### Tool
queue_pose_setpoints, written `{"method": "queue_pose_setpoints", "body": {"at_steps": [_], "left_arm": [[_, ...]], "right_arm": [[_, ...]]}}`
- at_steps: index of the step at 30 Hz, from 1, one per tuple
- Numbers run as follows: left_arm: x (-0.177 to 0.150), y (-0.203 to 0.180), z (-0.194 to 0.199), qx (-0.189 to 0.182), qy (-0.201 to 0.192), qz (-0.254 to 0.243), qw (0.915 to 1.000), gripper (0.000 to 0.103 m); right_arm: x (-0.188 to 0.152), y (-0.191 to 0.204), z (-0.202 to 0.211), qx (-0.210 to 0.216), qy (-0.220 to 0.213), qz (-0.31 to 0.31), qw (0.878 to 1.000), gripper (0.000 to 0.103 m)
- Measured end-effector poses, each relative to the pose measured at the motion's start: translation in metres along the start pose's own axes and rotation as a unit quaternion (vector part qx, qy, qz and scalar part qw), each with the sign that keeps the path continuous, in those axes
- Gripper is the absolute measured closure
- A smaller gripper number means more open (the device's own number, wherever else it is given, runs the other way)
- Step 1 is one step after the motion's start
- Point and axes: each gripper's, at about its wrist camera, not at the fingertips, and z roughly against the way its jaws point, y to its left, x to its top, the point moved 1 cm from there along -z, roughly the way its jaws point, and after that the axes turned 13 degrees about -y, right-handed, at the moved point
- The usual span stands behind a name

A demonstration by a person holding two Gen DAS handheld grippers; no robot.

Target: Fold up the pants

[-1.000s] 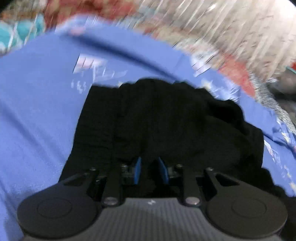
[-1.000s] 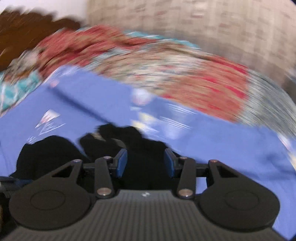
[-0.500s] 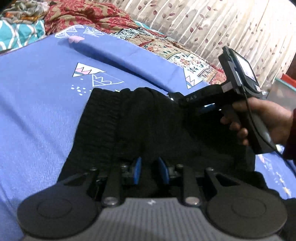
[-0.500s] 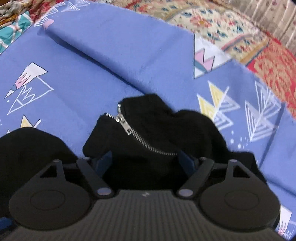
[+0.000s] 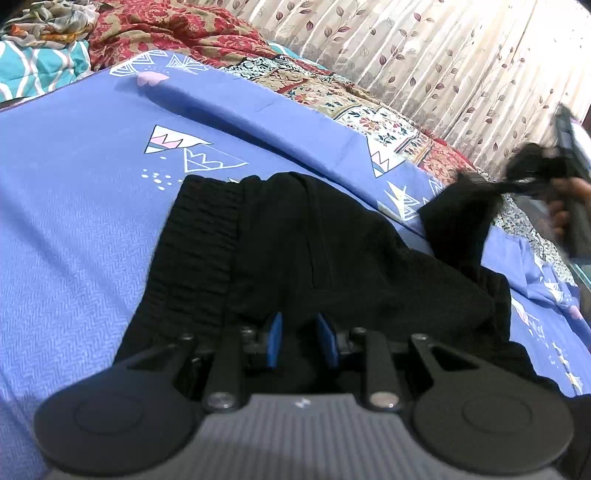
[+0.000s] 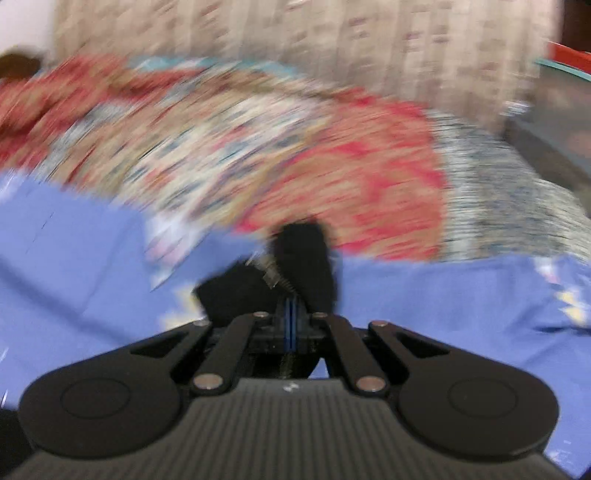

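Black pants (image 5: pixel 314 254) lie bunched on the blue bedsheet (image 5: pixel 74 221), elastic waistband at the left. My left gripper (image 5: pixel 302 343) has its blue pads close together with black fabric bunched between them, low over the near part of the pants. My right gripper (image 6: pixel 291 328) is shut on a zippered part of the pants (image 6: pixel 306 258) and holds it lifted off the sheet. In the left wrist view it appears at the far right (image 5: pixel 524 177), stretching the fabric up and to the right. The right wrist view is blurred by motion.
A red patterned quilt (image 5: pixel 177 33) and a teal striped cloth (image 5: pixel 37 70) lie at the far end of the bed. A leaf-print curtain (image 5: pixel 443 55) hangs behind. The blue sheet (image 6: pixel 74 266) spreads on all sides of the pants.
My right gripper closed on the zippered part of the pants and pulled it up and to the right. My left gripper has stayed in place.
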Motion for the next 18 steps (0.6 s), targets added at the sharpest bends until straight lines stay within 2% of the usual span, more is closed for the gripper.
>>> {"method": "queue_pose_setpoints", "body": {"at_steps": [3,7,11,13,15,17,18], "left_arm": [[0.000,-0.001,0.000,0.001,0.000,-0.001,1.0000,0.080],[0.000,-0.002,0.000,0.002,0.002,-0.002,1.0000,0.080],[0.000,-0.006,0.001,0.008,0.002,-0.013,0.9999,0.080],[0.000,-0.008,0.000,0.010,0.004,-0.017,0.9998,0.079],[0.000,-0.011,0.000,0.011,0.007,-0.028,0.9995,0.076],[0.001,-0.018,-0.001,0.003,0.016,-0.047,0.9988,0.062],[0.004,-0.022,-0.001,-0.002,0.024,-0.057,0.9981,0.058]], "right_arm": [[0.013,-0.066,0.022,-0.063,-0.026,-0.042,0.997,0.100],[0.007,-0.164,0.058,-0.146,-0.032,-0.106,0.983,0.100],[-0.021,-0.257,0.103,-0.234,-0.030,-0.164,0.958,0.100],[-0.044,-0.299,0.124,-0.278,-0.019,-0.194,0.941,0.100],[-0.067,-0.330,0.137,-0.302,0.004,-0.216,0.928,0.099],[-0.093,-0.356,0.151,-0.317,0.027,-0.243,0.916,0.095],[-0.104,-0.365,0.158,-0.323,0.032,-0.252,0.911,0.094]]}}
